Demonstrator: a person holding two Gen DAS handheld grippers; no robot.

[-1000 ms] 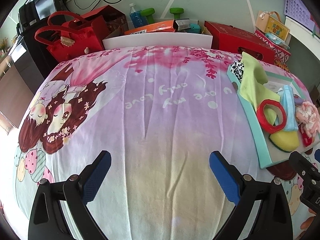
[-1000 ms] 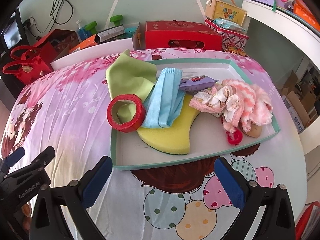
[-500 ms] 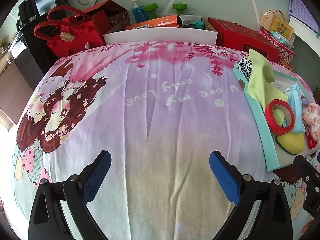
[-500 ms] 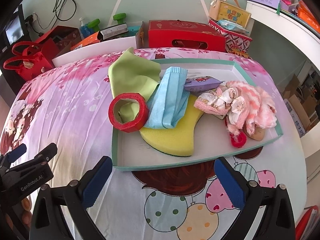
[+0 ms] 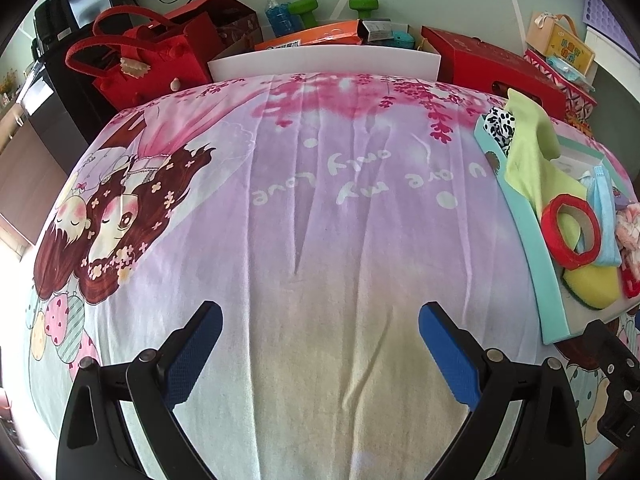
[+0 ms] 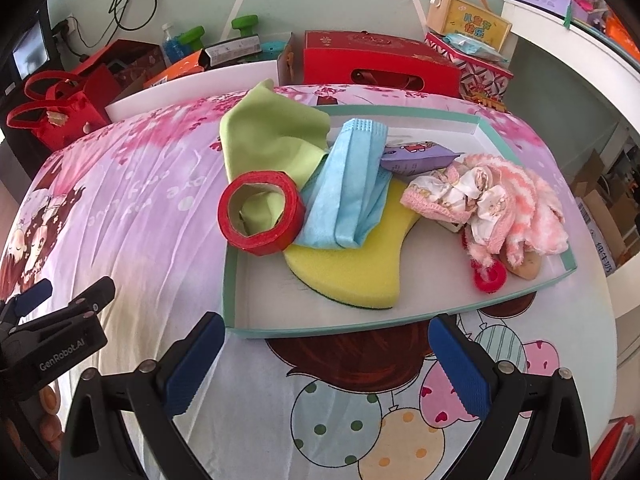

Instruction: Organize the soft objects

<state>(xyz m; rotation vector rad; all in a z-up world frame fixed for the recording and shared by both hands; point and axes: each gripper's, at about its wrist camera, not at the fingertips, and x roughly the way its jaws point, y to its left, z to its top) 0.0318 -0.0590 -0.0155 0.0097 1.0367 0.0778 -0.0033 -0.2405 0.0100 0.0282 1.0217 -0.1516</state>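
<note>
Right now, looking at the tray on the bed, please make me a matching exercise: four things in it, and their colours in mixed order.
Things:
1. tape roll
2. sponge
3. folded towel
4. cloth draped over the tray edge

Colours:
A. light blue
B. red
C. light green
D. yellow

Pairs: 1-B, 2-D, 3-A, 4-C

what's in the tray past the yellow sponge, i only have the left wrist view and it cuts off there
Observer: A pink striped knit bundle lies at the tray's right end.
Operator: anything under it
Observer: A small red ring lies against its near edge.
Operator: right tongs holding anything
Observer: No, the right tongs are open and empty, just short of the tray's near rim.
</note>
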